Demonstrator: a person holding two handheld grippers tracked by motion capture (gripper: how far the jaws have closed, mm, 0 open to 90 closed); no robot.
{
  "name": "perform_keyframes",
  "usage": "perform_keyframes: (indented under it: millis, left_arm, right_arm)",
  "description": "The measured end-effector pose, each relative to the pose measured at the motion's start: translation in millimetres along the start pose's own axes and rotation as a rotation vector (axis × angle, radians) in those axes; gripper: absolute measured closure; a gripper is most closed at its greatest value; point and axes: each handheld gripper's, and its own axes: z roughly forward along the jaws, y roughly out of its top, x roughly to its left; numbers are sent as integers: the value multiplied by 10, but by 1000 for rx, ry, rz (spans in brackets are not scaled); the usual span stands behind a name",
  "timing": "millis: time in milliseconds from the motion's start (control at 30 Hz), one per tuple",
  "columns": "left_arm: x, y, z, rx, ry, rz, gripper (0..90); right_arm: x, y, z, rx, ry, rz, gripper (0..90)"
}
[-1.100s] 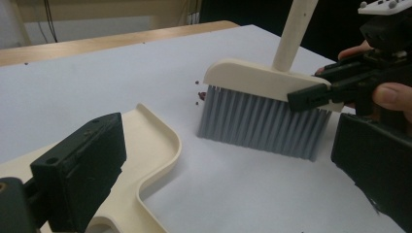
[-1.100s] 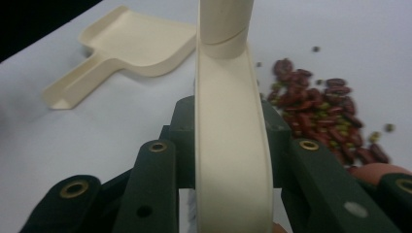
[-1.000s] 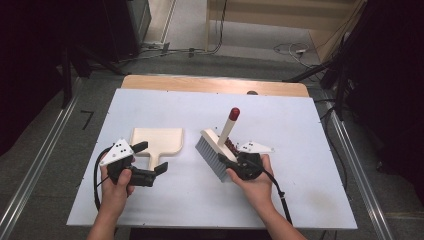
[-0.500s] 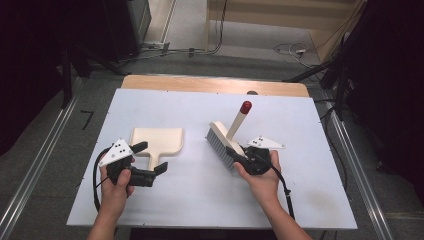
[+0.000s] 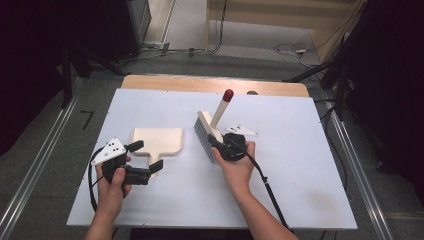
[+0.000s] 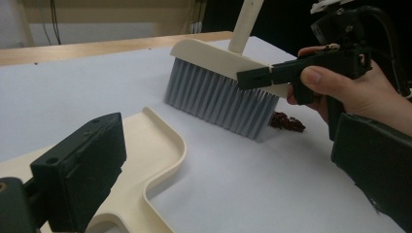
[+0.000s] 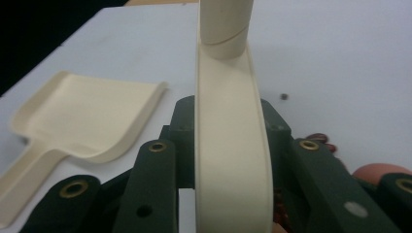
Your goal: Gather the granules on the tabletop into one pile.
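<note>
Brush held over crumbs beside the dustpan

The right gripper has its jaws clamped on the hand brush at the stiff, light plastic back, a sound hold; bristles soft. Dark red crumbs lie just behind the brush. The left gripper stands open around the handle of the empty dustpan

No legible text, label or sign anywhere.
</note>
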Motion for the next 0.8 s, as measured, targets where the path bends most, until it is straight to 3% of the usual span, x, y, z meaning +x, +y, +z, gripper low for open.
perform_keyframes:
  millis: [233,467,700,800]
  left_arm:
    - [-5,-13,32,11,-2,1,0]
    - [-34,-10,51,17,-6,9,0]
    - [-46,-11,60,21,-9,11,0]
    - [-48,-8,59,20,-8,10,0]
  right_arm:
    - [-171,-28,-87,0,-73,28,657]
    - [-328,-66,-223,-12,-102,52,657]
    - [-454,-121,-333,-18,-113,76,657]
    - [-471,-110,-346,-27,-73,93,656]
